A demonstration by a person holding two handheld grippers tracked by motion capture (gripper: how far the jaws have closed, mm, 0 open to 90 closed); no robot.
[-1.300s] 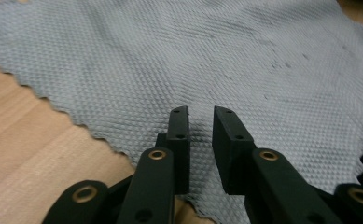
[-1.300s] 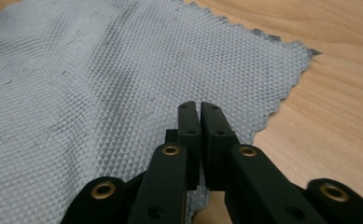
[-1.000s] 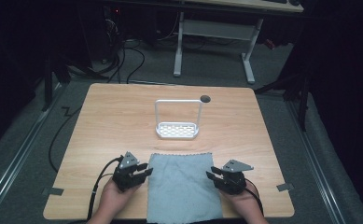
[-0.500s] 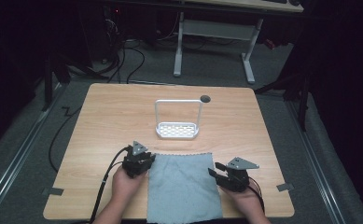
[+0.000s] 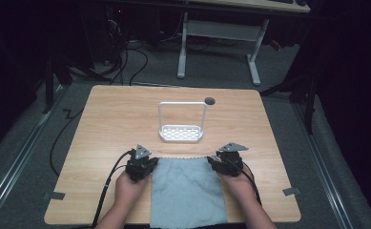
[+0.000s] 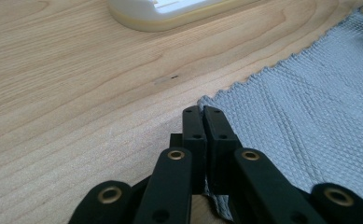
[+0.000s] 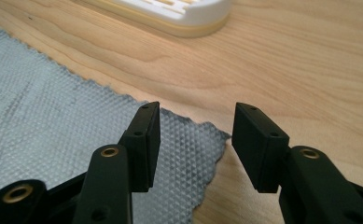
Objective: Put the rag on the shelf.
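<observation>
The left tool (image 6: 202, 116) has closed, seemingly pinching the cloth's (image 5: 187, 191) corner; the right tool (image 7: 195, 140) stays spread.

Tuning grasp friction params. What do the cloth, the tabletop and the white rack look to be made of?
Cloth: grey woven textile, likely microfibre; raised waffle weave, zigzag-cut edge, matte.
Tabletop: light wood or wood-look laminate; visible grain, smooth low-sheen surface.
White rack: probably moulded plastic base, glossy with slots; its thin hoop handle could be coated wire, hard to tell.

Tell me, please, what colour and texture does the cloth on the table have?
The cloth is light grey-blue with a waffle weave, clearest in the left gripper view.
</observation>
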